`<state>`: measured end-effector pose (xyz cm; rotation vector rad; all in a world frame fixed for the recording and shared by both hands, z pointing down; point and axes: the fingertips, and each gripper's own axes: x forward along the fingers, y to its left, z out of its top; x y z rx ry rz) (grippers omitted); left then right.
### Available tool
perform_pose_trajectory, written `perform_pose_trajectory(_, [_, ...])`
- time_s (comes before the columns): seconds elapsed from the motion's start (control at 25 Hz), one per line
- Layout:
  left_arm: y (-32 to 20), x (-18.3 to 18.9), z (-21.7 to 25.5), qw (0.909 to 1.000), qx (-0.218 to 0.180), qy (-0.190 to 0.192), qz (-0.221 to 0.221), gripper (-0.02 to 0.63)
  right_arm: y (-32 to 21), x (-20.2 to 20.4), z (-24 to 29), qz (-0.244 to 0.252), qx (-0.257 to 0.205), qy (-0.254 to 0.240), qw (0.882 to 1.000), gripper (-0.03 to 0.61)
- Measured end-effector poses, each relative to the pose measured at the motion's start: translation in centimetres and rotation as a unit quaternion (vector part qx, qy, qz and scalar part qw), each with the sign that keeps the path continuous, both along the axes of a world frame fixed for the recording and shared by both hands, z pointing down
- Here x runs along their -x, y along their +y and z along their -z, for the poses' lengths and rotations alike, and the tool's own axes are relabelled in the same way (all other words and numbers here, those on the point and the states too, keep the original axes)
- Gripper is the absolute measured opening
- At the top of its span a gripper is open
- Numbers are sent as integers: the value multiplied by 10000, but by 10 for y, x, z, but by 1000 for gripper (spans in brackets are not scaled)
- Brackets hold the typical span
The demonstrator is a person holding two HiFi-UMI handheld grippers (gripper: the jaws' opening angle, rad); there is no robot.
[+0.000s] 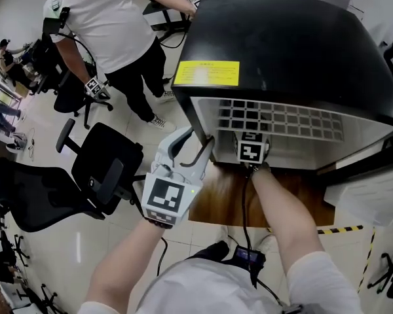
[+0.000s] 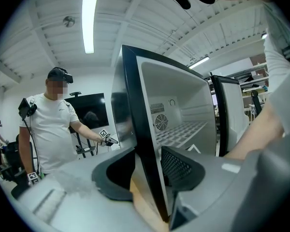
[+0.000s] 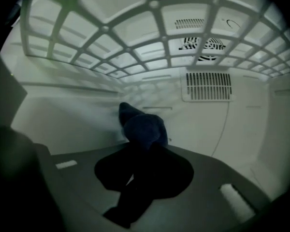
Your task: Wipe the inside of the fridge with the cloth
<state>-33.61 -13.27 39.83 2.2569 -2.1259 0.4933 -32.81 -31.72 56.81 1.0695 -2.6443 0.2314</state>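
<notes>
I read the black box-shaped fridge as smooth painted metal with a dull sheen, and its rectangular yellow label as matt paper. Inside, the white liner and the white grid shelf look like smooth moulded plastic. The bunched dark blue cloth is soft and fuzzy. The left gripper is matt grey plastic with a dimpled black pad. The brown floor strip looks like varnished wood, and the pale floor tiles are glossy.
</notes>
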Motion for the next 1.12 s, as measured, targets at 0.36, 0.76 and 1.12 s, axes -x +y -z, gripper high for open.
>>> perform_pose_trajectory(0.36, [0, 2, 1, 10000, -16, 5, 86, 166, -34, -51, -1, -592, -8, 63, 9982, 77])
perform_pose_trajectory(0.76, [-3, 3, 1, 9998, 0, 46, 195, 166, -62, -110, -2, -1150, -10, 147, 9933, 77])
perform_pose_trajectory(1.12, [-4, 2, 1, 9995, -4, 99, 303, 166, -86, -162, 0, -1651, -56, 267, 9859, 77])
